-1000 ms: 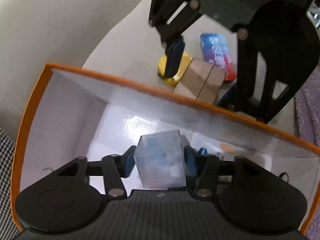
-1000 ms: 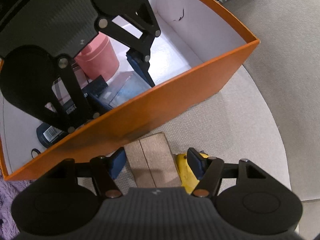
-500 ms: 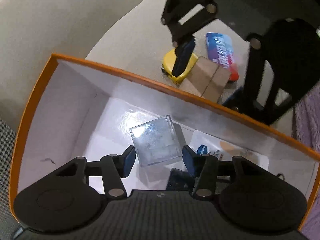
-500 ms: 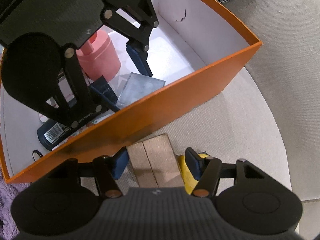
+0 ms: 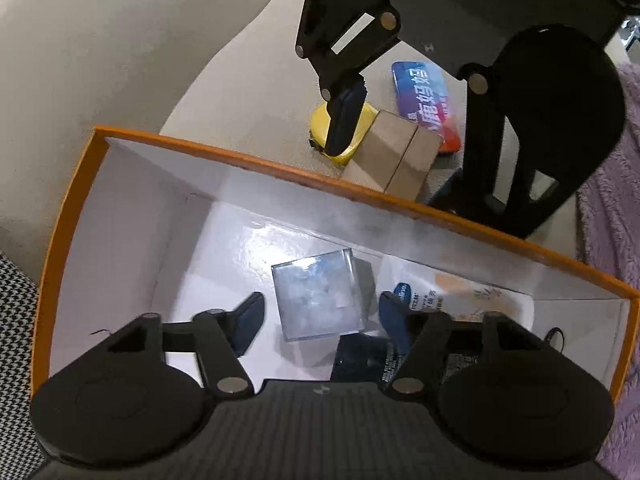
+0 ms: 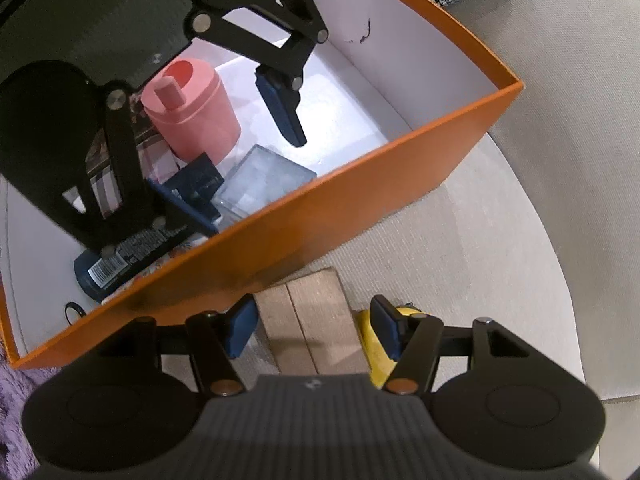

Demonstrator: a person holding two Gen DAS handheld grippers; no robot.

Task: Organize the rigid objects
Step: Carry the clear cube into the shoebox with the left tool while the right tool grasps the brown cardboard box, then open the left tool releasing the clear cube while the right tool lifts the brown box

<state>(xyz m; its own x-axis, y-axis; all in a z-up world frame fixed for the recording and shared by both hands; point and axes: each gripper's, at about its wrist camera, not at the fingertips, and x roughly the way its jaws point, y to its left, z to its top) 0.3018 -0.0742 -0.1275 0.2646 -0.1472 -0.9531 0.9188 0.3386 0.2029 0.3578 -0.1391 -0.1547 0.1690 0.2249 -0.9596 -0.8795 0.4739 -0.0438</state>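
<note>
An orange box with a white inside (image 5: pixel 280 168) sits on a beige sofa. A clear plastic cube (image 5: pixel 318 294) lies on its floor, also seen in the right wrist view (image 6: pixel 264 178). My left gripper (image 5: pixel 320 316) is open above the cube, jaws apart on either side without touching it. Outside the box, a brown cardboard block (image 6: pixel 310 320) lies against the orange wall (image 6: pixel 360 200). My right gripper (image 6: pixel 312 330) is open, its jaws on either side of the block. A yellow object (image 6: pixel 374 340) lies beside the block.
Inside the box are a pink cylinder (image 6: pixel 192 114), a dark blue bottle (image 6: pixel 104 272) and a printed packet (image 5: pixel 460 300). A blue-and-red packet (image 5: pixel 426 96) lies past the block. A purple fluffy blanket (image 5: pixel 612 200) and a houndstooth cushion (image 5: pixel 16 300) flank the box.
My left gripper opened and let go of the clear cube, which now rests on the box floor. The left gripper rose. The right gripper stayed around the cardboard block.
</note>
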